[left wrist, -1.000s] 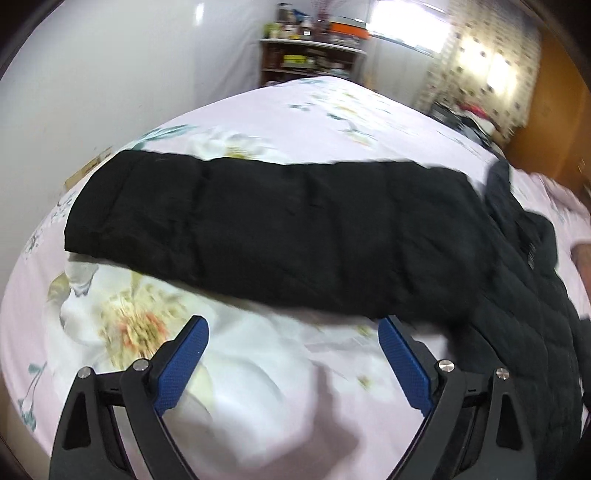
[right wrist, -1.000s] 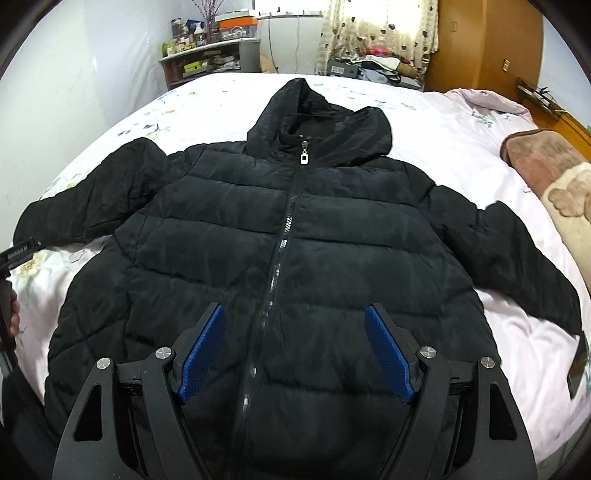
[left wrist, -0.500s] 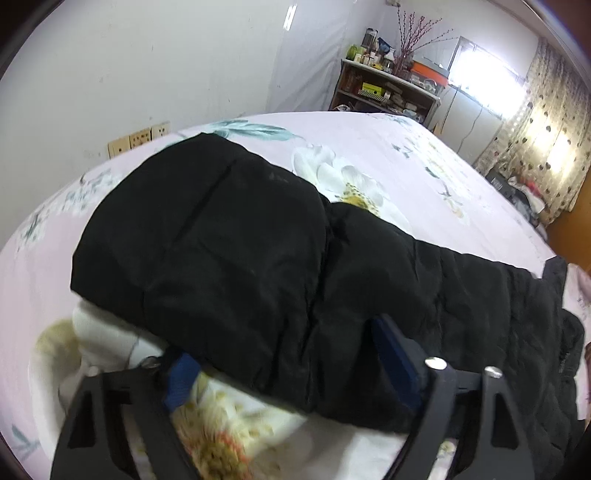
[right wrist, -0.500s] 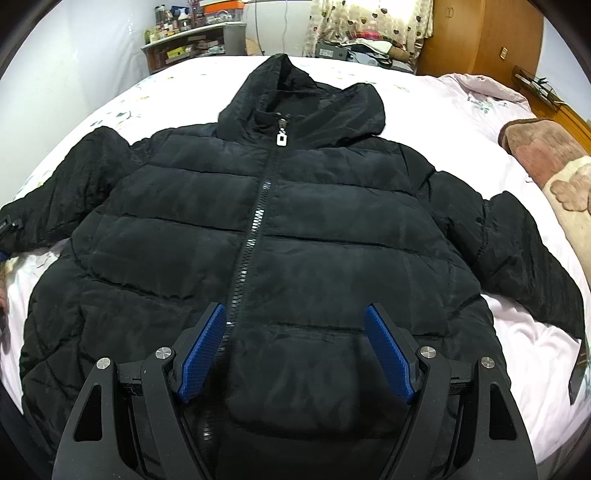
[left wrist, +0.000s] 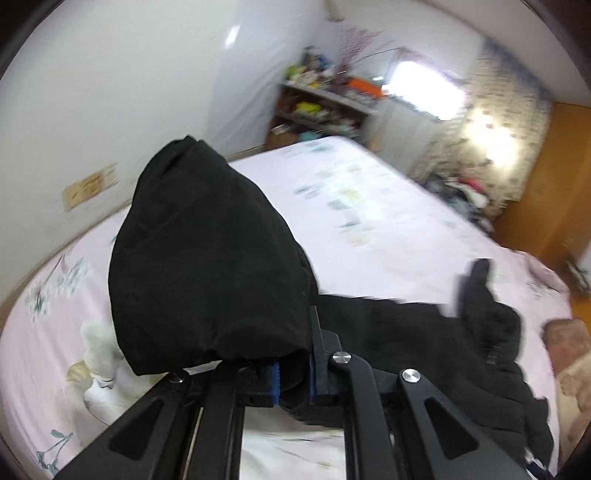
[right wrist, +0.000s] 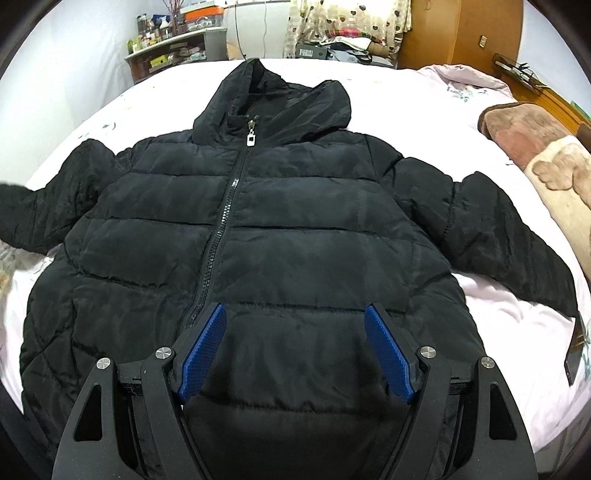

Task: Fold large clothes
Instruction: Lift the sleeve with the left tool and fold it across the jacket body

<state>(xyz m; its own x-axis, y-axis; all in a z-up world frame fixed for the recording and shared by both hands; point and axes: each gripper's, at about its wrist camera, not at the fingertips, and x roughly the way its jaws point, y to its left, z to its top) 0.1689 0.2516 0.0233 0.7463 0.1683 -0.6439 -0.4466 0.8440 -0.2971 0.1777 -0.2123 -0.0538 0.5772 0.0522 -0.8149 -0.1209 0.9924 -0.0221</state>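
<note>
Closest to me, my left tongs (left wrist: 291,376) have just been closing, and the blue pads now pinch the cuff end of the black quilted jacket sleeve (left wrist: 207,258), which bunches up in front of the lens and stands off the bed. Beyond that clamp the sleeve runs back down to the rest of the black puffer jacket with a hood and front zip (right wrist: 258,229), which lies on the pink floral bedsheet (left wrist: 369,229). This view is blurred, so I cannot make out fine detail on the fabric.

My right tongs (right wrist: 295,347) are spread wide just above the lower front of the jacket, right of the zip (right wrist: 221,221), with nothing between the pads; I cannot tell whether the tips touch the cloth. From here the jacket lies face up and zipped, its hood (right wrist: 273,96) pointing away from me. The sleeve on the right of the picture stretches flat across the bed, while the one on the left rises at the edge of the frame.

Further off, a brown and cream plush blanket (right wrist: 535,147) sits at the right side of the bed. Against the far wall I see a cluttered wooden shelf (right wrist: 173,51), a patterned curtain (right wrist: 351,18) and an orange wooden door (right wrist: 461,33).
</note>
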